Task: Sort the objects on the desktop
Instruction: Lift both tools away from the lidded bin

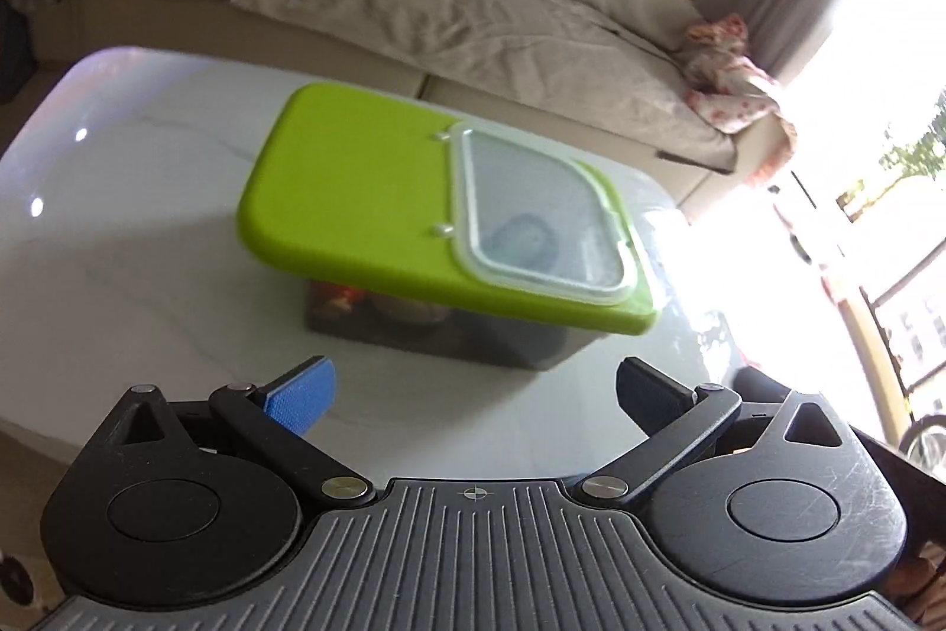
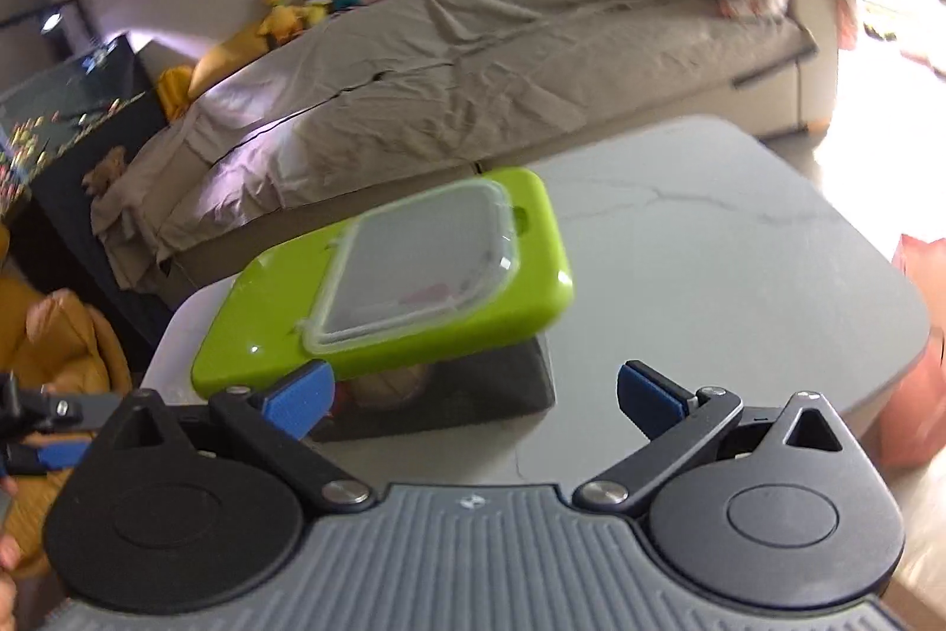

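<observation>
A dark translucent storage box (image 1: 449,335) with a lime-green plastic lid (image 1: 355,193) is seen on the white marbled table (image 1: 148,229), its clear hinged flap (image 1: 532,217) shut over blurred contents. Both the left gripper (image 1: 473,394) and right gripper (image 2: 473,394) are held spread wide and empty, short of the box. A careless approach could knock the overhanging lid askew. No writing can be read.
</observation>
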A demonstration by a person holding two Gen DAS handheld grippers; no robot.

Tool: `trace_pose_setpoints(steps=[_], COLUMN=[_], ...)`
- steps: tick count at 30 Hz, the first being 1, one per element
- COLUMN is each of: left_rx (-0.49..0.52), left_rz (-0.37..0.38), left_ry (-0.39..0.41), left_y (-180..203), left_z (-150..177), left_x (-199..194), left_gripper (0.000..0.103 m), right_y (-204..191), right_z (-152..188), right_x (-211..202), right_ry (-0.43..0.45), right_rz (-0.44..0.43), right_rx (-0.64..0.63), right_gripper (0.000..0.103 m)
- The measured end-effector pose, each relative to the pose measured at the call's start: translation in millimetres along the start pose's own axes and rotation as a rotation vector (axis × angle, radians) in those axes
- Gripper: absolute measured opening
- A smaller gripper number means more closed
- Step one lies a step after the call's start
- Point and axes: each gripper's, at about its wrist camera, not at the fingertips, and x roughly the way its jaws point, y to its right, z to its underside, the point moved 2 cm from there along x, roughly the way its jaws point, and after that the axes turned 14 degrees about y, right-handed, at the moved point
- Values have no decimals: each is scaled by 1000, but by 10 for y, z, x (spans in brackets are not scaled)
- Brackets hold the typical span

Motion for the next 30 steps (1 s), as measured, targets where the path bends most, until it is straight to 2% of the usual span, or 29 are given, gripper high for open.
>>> trace_pose_setpoints(steps=[2, 5, 7, 10, 12, 16, 19, 23, 27, 30], left_rx=[100, 170, 161, 136, 135, 129, 103, 67, 16, 33], left_rz=[-32, -149, -202, -240, -240, -254, -230, -186, -114, -143], left_ry=[86, 207, 235, 208, 179, 128, 87, 68, 11, 11], left_y=[207, 316, 287, 190, 158, 94, 58, 41, -16, -16], left_z=[-83, -73, -1, 166, 304, 587, 629, 620, 661, 697], left_x=[-141, -291, -307, -208, -141, -82, -110, -204, -184, -145], left_gripper=[103, 103, 103, 103, 103, 103, 103, 103, 103, 103], right_y=[-344, -397, -432, -486, -515, -403, -426, -536, -616, -647], right_z=[-132, -134, -136, -138, -135, 164, 256, 199, 211, 243], right_x=[-108, -107, -106, -105, -102, -4, -25, -140, -143, -105], right_ry=[9, 6, 5, 3, 0, -94, -113, -69, -62, -77], right_rz=[-43, -29, -20, -6, 2, 21, 66, 121, 134, 141], right_rx=[-121, -104, -93, -77, -65, -54, -87, -141, -176, -189], right_gripper=[103, 103, 103, 103, 103, 103, 103, 103, 103, 103])
